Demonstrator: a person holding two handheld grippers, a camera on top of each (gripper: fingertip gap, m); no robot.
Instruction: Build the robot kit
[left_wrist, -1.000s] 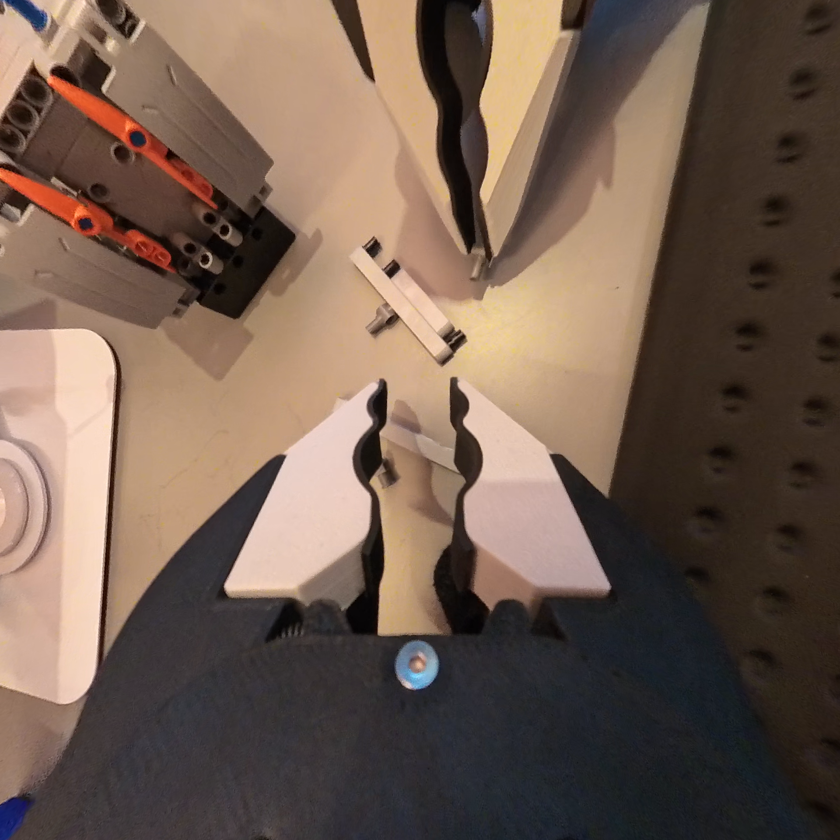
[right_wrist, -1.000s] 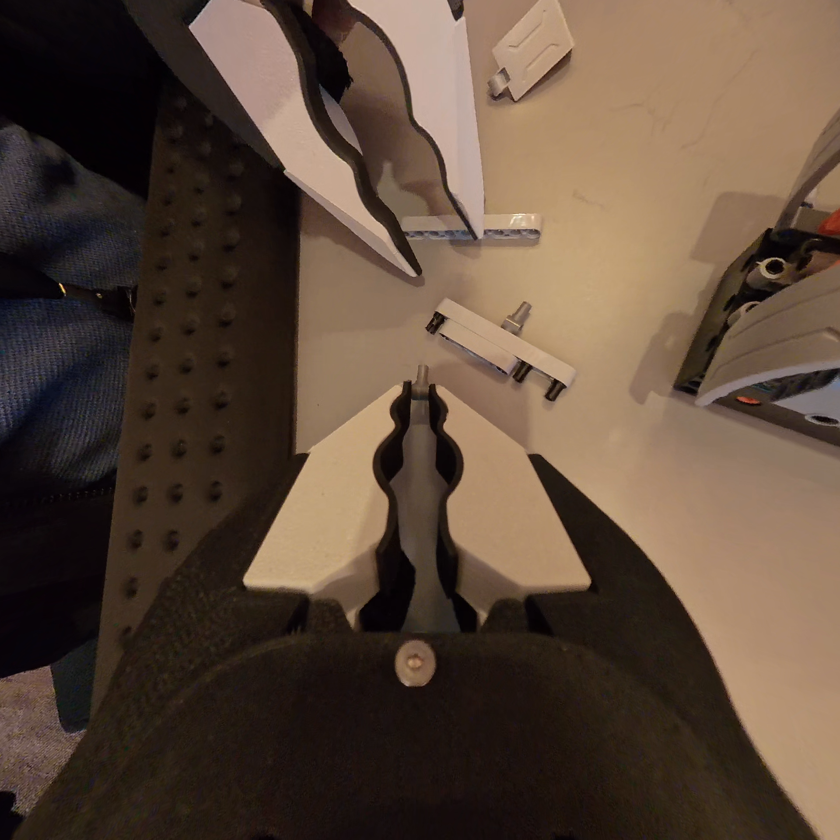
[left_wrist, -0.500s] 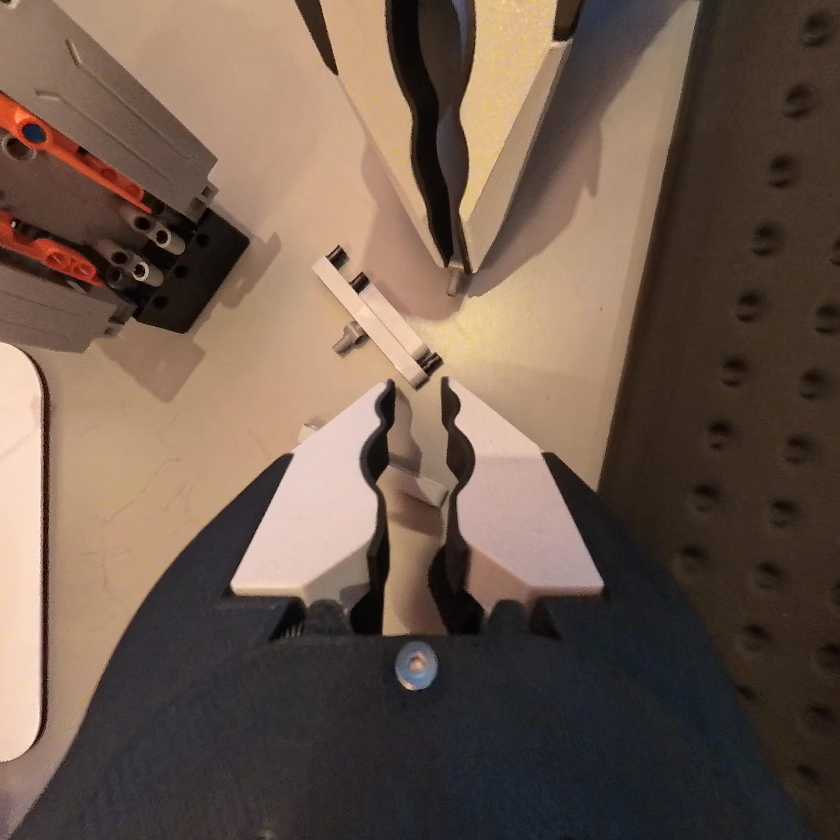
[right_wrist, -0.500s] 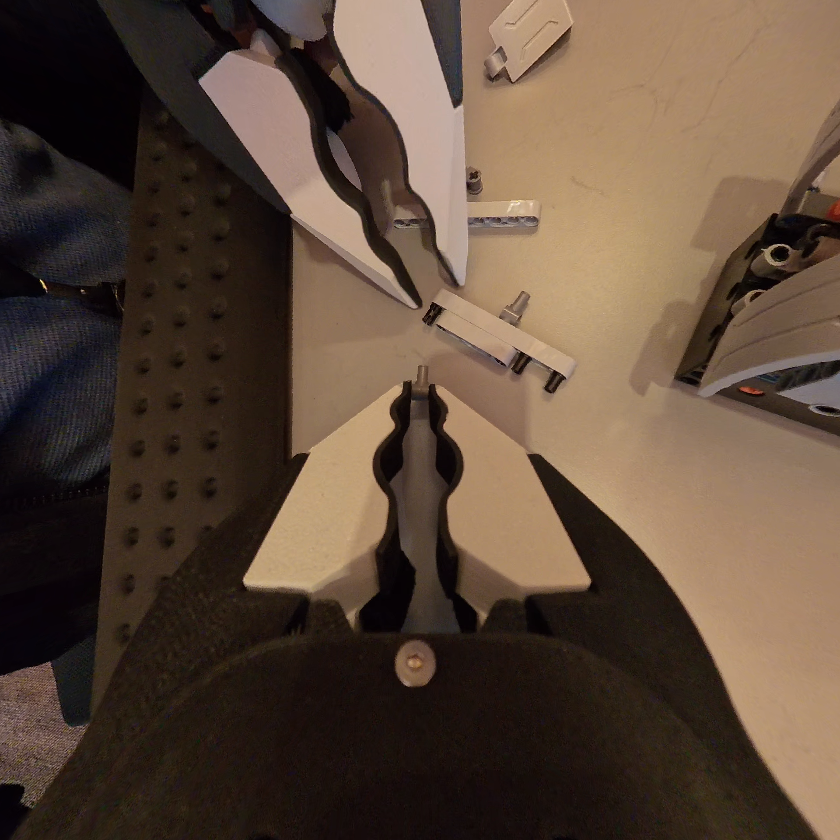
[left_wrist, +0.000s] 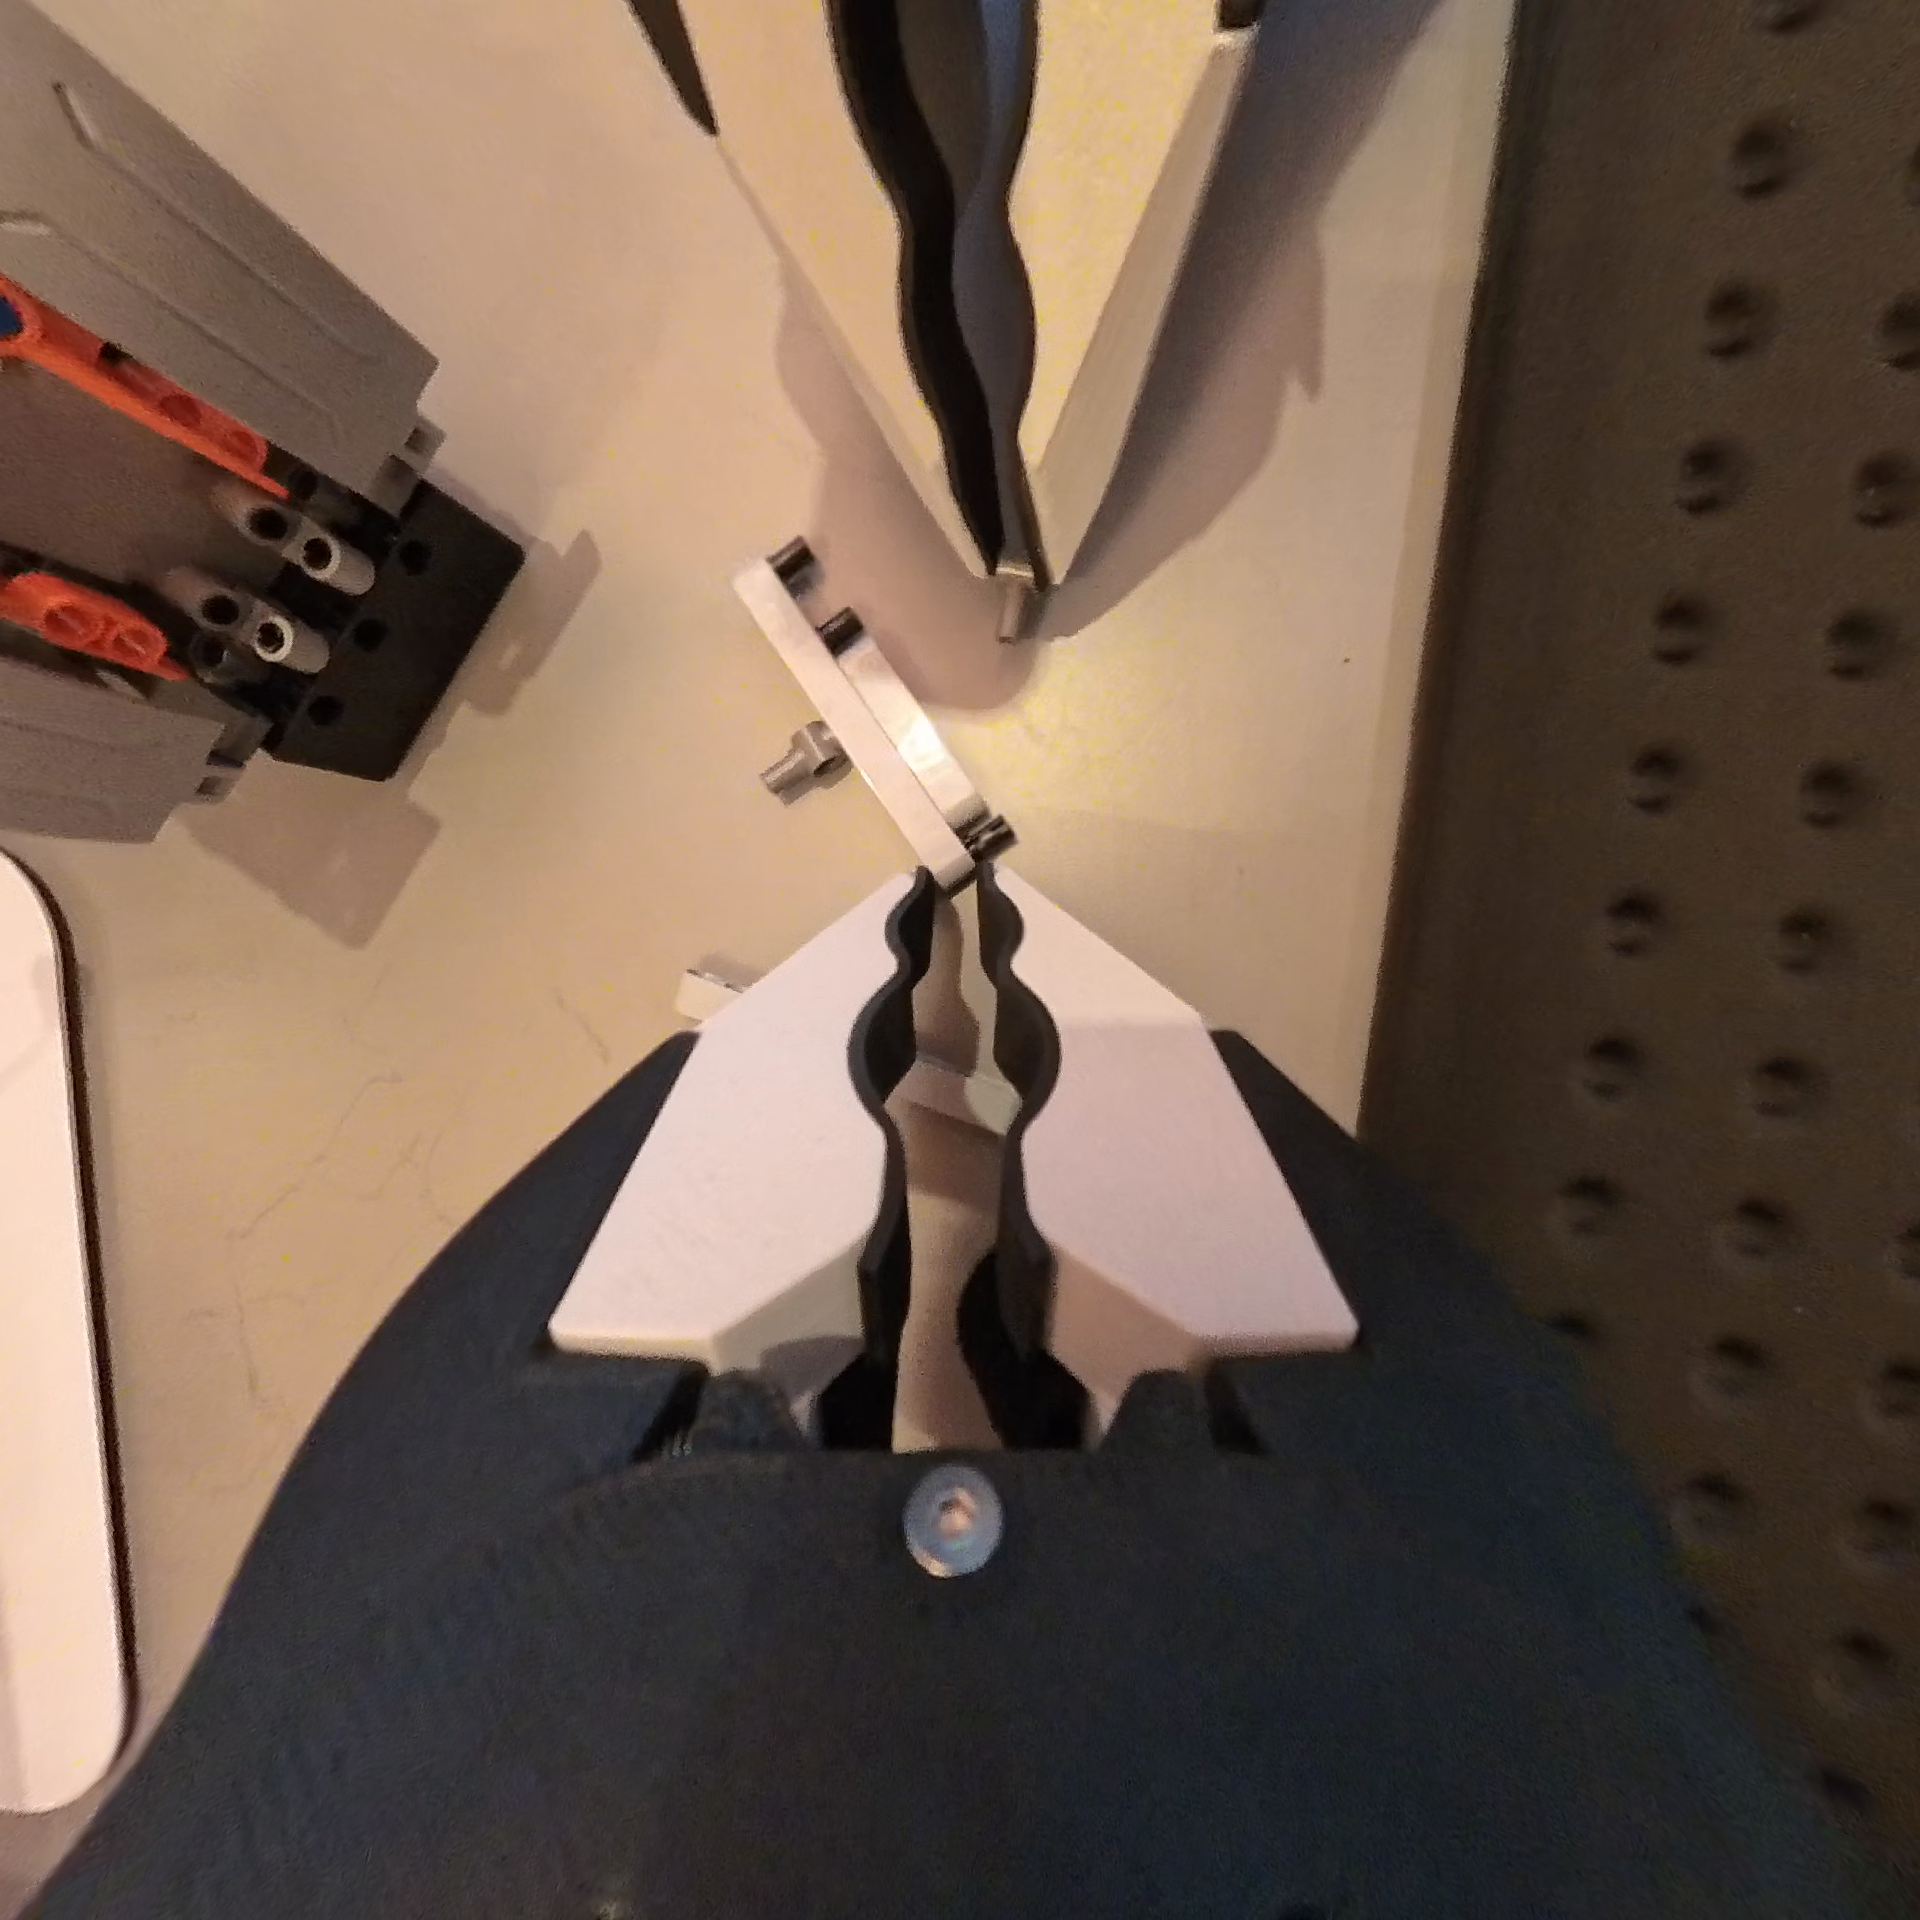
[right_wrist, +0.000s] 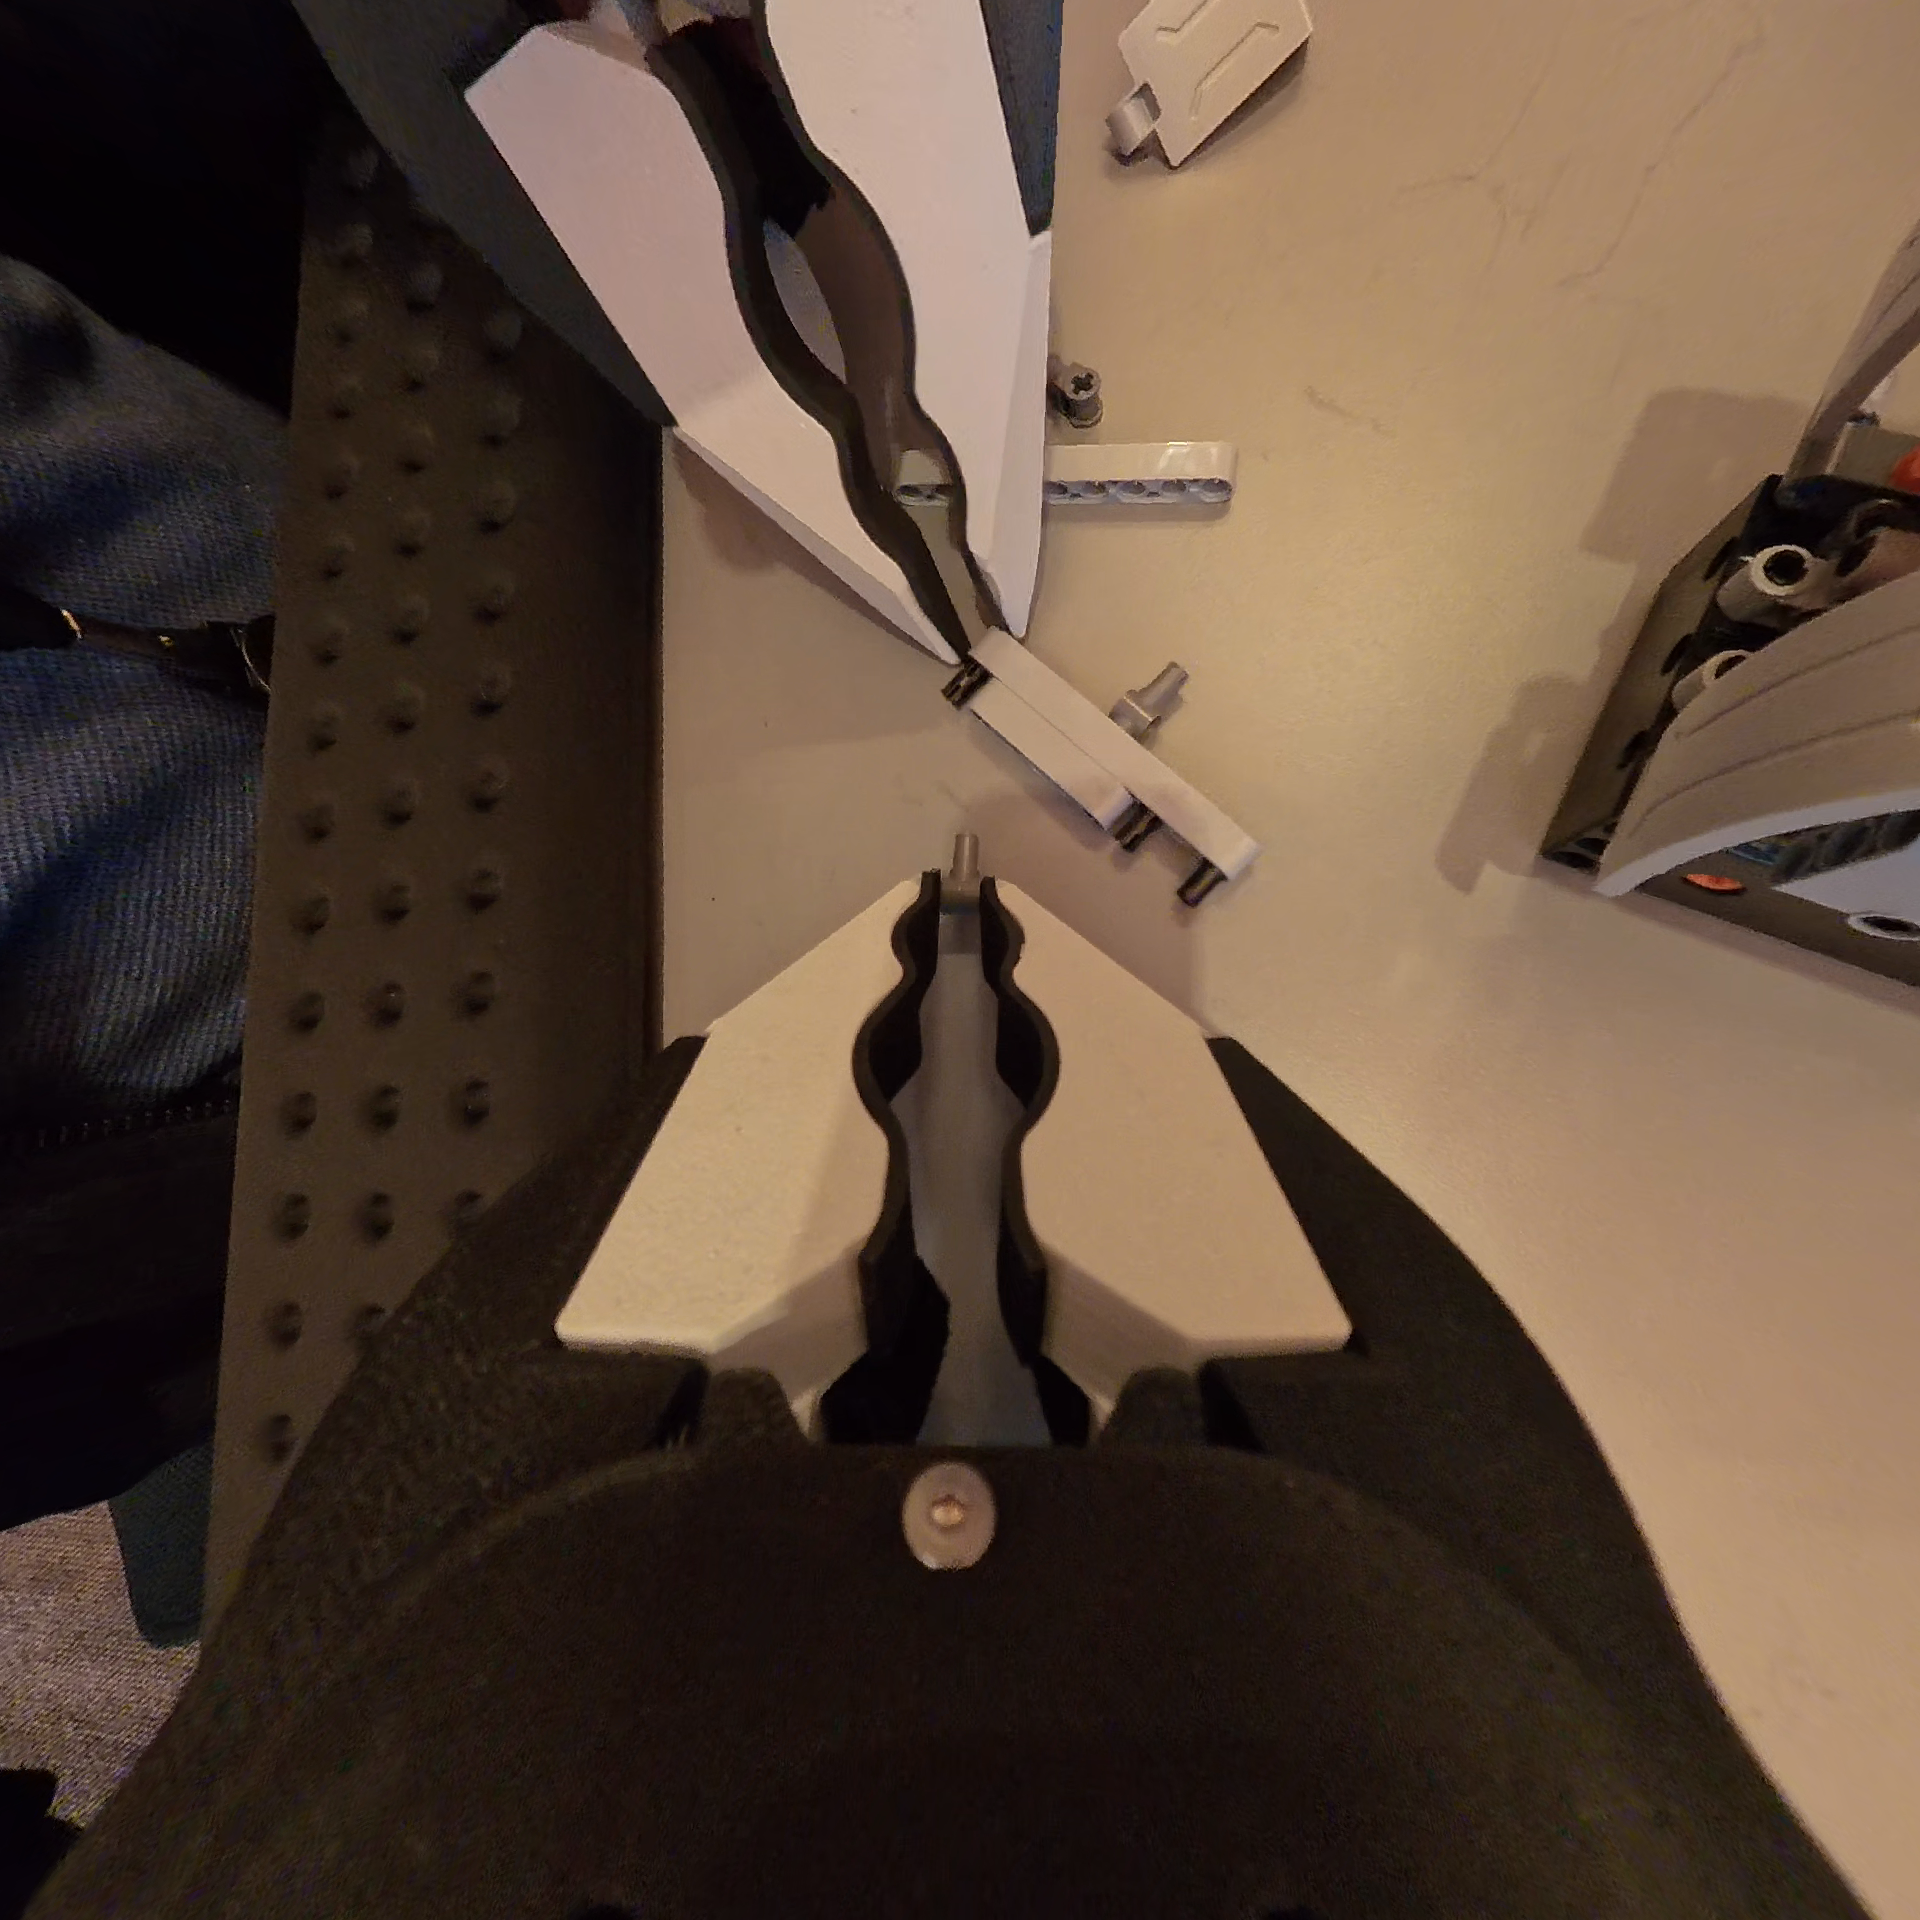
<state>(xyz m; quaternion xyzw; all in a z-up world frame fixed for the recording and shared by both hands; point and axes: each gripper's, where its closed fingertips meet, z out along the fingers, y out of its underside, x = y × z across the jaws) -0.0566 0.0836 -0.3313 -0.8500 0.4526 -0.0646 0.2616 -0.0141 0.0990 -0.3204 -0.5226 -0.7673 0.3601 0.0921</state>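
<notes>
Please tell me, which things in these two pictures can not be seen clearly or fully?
- Left wrist view: loose white beam mostly hidden under left gripper.
- Right wrist view: grey pin shows only its tip beyond right gripper.
- Right wrist view: grey model cut off by the edge.

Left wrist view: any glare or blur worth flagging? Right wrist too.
Left wrist view: warm light, glare on the white beam assembly; hard shadow under the right gripper; perforated mat soft and blurred. Right wrist view: the same assembly slightly motion-blurred near the left gripper; wide-angle bending at the edges.
</notes>
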